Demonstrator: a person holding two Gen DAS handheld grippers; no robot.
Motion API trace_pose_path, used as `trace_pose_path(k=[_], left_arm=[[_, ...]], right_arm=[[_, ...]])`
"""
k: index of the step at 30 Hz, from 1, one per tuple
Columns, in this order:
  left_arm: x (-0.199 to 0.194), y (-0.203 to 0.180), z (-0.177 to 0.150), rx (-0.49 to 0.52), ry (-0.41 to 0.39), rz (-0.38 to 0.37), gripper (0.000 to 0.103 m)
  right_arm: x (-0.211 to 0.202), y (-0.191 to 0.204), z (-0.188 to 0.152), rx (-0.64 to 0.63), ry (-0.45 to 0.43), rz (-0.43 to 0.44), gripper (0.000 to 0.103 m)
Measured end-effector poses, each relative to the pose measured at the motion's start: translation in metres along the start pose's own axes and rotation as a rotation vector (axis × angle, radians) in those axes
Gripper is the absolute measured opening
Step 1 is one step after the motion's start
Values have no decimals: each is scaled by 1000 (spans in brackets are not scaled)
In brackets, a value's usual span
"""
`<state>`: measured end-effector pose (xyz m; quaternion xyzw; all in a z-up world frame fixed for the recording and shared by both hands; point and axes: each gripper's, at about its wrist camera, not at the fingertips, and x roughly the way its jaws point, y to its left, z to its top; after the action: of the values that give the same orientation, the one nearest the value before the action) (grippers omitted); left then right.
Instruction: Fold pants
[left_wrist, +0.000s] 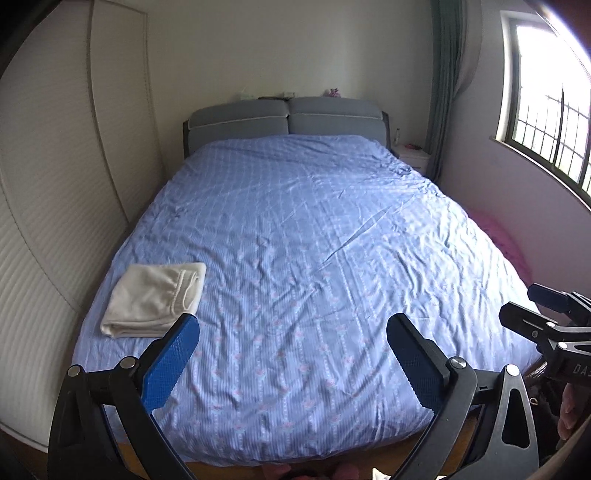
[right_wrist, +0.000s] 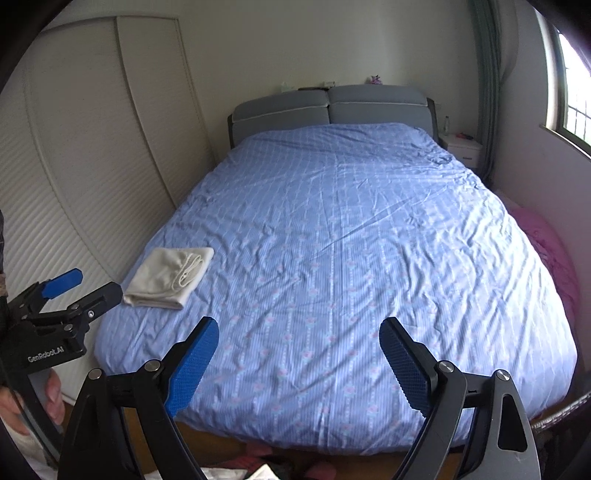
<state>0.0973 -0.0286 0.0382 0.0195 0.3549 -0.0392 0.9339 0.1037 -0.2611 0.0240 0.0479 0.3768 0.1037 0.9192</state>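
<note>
Room: a small bedroom with pale walls, a white louvred wardrobe (left_wrist: 48, 236) along the left side and a barred window (left_wrist: 546, 110) with a green curtain (left_wrist: 445, 81) on the right.
Bed: a wide bed (left_wrist: 314, 258) fills the middle, covered by a wrinkled blue patterned duvet, with a grey padded headboard (left_wrist: 288, 118) at the far end.
Nightstand: a white nightstand (right_wrist: 463, 147) stands beside the headboard on the right, with small items on top too small to name.
Pants: cream-white pants (left_wrist: 155, 299) lie folded into a neat rectangle on the duvet near the bed's front left edge, the waistband facing the middle of the bed.
Left gripper: the left gripper (left_wrist: 291, 354) hovers above the foot of the bed, its blue-padded jaws spread wide and holding nothing; the pants lie just beyond its left jaw.
Right gripper: the right gripper (right_wrist: 299, 354) hovers over the foot of the bed too, jaws spread wide and empty, well apart from the pants.
Pink fabric: something pink (right_wrist: 550, 251) lies between the bed's right edge and the wall.
</note>
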Motion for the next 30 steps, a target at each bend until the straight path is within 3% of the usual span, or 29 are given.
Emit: trace_pose_path(k=[4,30], left_arm=[[-6,-9,5,16,-1,-41,103],[-24,-50,10,62,-99,-79,103]], right_arm=[[-11,-6,-1,12,-25,-2,89],[-44,-31,-8,43,-72,-37,89]])
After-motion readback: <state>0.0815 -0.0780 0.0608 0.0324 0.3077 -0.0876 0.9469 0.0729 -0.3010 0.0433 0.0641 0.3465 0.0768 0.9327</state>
